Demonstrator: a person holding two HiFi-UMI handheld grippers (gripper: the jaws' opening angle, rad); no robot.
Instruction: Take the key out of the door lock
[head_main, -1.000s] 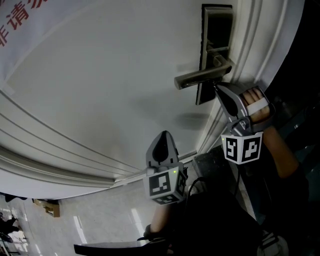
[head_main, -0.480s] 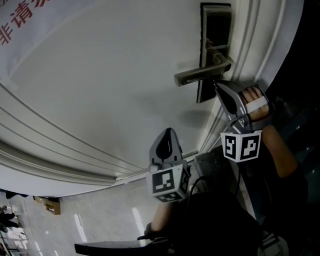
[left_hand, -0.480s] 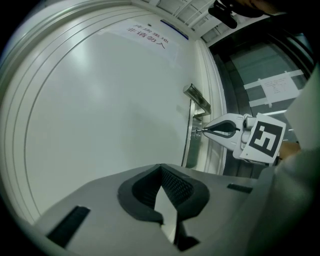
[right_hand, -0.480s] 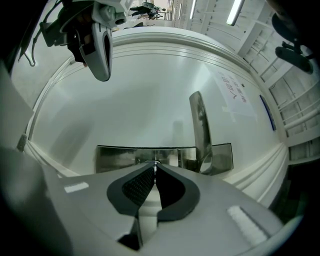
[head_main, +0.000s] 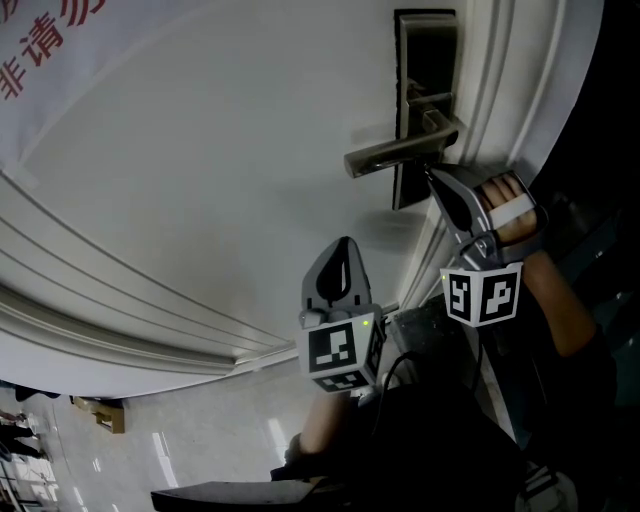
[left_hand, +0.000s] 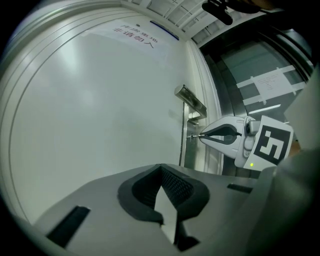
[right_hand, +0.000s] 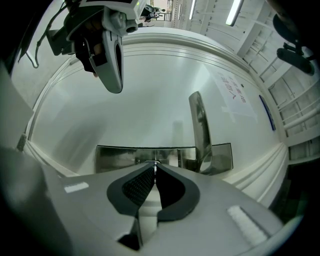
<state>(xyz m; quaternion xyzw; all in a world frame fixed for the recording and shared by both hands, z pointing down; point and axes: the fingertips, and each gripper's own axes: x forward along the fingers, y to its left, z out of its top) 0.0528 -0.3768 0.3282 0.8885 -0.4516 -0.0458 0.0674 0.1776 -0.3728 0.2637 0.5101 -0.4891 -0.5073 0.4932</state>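
Note:
A dark metal lock plate (head_main: 424, 70) with a lever handle (head_main: 392, 154) sits on the white door (head_main: 200, 180). My right gripper (head_main: 430, 172) has its tip against the plate just below the handle. In the left gripper view this right gripper (left_hand: 201, 135) is shut on a small metal key (left_hand: 194, 135) that still sticks in the plate (left_hand: 188, 145). In the right gripper view the key (right_hand: 154, 163) shows as a thin blade between the shut jaws. My left gripper (head_main: 343, 243) hangs lower left, away from the lock, shut on nothing.
The moulded door frame (head_main: 500, 90) runs along the right of the lock. Raised panel mouldings (head_main: 120, 300) cross the door at lower left. A sign with red characters (head_main: 50, 40) hangs on the door at upper left. Tiled floor (head_main: 200, 440) lies below.
My left gripper has crept slightly up and to the right, towards the door. The right gripper has stayed at the key below the handle.

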